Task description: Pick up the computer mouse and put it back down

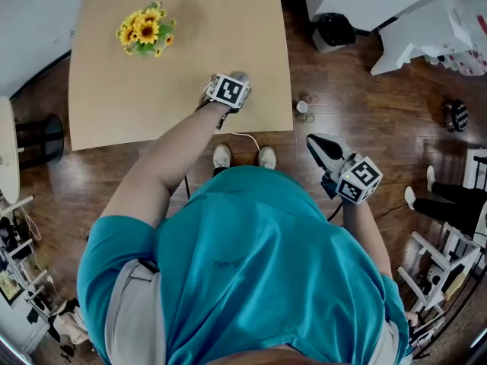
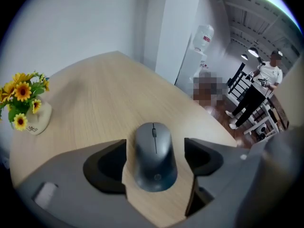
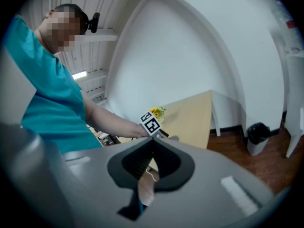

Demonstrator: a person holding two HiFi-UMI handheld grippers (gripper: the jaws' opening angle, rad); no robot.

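A grey computer mouse (image 2: 154, 161) lies flat on the light wooden table (image 2: 95, 103), near its front right corner. My left gripper (image 2: 154, 148) points steeply down over it, jaws wide apart. The mouse sits between the two black pads (image 2: 110, 167), with a strip of bare table on either side, so neither pad touches it. In the head view the left gripper (image 1: 234, 82) covers the mouse under its marker cube. My right gripper (image 1: 315, 143) hangs off the table's right side above the wooden floor, its pads (image 3: 164, 163) closed together on nothing.
A white vase of sunflowers (image 1: 146, 29) stands at the table's far left. On the floor are a small bottle (image 1: 302, 109) by the table corner and a black bin (image 1: 332, 30). A black stool (image 1: 38, 139) sits left. A person (image 2: 259, 91) stands far off.
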